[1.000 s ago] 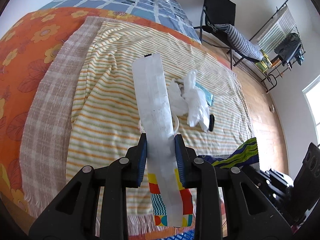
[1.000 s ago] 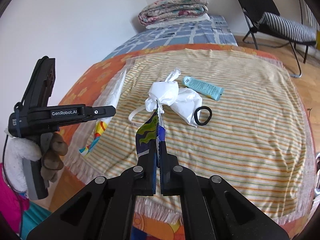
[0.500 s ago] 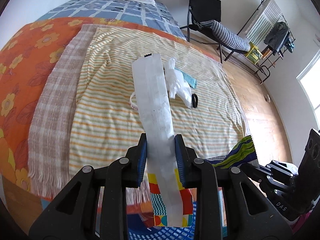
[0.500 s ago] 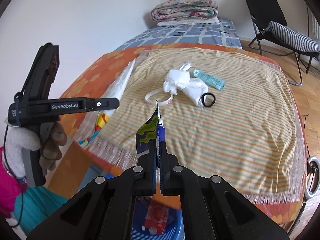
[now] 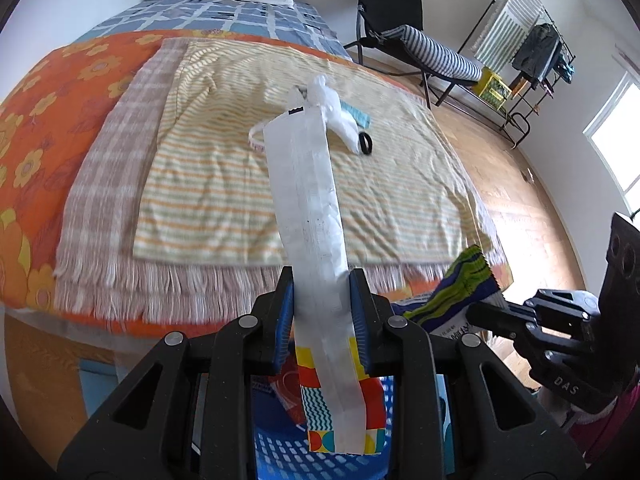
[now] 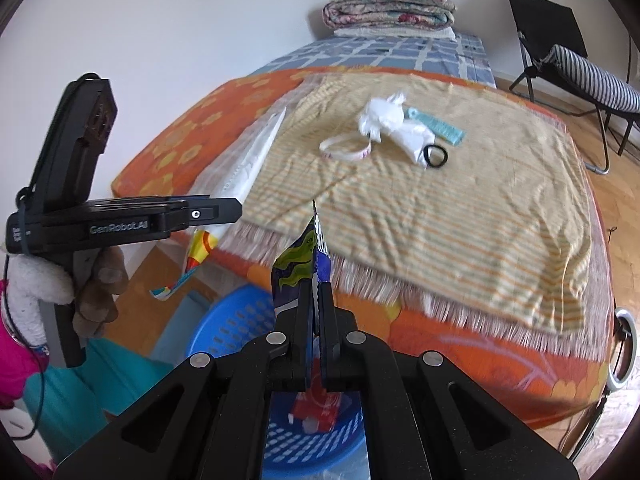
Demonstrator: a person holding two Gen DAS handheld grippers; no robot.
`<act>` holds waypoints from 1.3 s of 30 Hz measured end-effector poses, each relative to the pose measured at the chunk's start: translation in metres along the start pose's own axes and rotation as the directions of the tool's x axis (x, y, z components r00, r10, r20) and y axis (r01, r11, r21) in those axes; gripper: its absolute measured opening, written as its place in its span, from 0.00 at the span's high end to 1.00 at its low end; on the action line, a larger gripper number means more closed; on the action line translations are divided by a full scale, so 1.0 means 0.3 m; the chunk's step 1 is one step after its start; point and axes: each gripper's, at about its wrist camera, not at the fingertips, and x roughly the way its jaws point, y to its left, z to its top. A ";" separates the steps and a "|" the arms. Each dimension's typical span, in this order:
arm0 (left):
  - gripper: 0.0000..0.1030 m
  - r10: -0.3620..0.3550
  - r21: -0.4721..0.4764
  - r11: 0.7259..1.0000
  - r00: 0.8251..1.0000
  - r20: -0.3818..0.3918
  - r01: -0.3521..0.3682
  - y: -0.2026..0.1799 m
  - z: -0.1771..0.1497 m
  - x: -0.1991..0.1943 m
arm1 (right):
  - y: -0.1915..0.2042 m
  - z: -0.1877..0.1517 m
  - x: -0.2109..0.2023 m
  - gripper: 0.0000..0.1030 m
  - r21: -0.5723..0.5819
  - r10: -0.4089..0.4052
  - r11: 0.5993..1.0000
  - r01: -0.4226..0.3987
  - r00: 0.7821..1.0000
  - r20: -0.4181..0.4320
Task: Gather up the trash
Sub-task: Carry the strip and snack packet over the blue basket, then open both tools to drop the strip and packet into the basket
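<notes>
Both grippers' fingers clamped, level.

White plaster walls and a glossy wooden plank floor are seen. A black folding chair with a striped cushion is set beside a metal drying rack; daylight is admitted through a bright window.

Two wrappers, one basket, one hair tie, one tube.
</notes>
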 end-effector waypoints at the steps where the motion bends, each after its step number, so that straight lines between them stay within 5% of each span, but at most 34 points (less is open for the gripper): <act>1: 0.74 0.005 0.007 1.000 1.000 0.003 -0.005 -0.006 -0.023 -0.006 | 0.004 -0.013 0.000 0.99 0.001 0.000 1.000 0.000 1.000 -0.005; 19: 0.74 0.096 0.085 0.992 0.995 0.007 -0.096 -0.047 -0.257 0.022 | 0.050 -0.197 0.031 0.99 0.059 0.030 0.998 -0.025 0.996 -0.084; 34: 0.74 0.115 0.086 0.990 0.992 -0.050 -0.110 -0.041 -0.314 0.076 | 0.036 -0.256 0.070 0.99 0.089 0.027 0.996 -0.015 0.990 -0.135; 39: 0.66 0.125 0.086 0.989 0.990 -0.058 -0.120 -0.042 -0.317 0.084 | 0.038 -0.257 0.076 0.99 0.087 0.027 0.996 -0.015 0.989 -0.144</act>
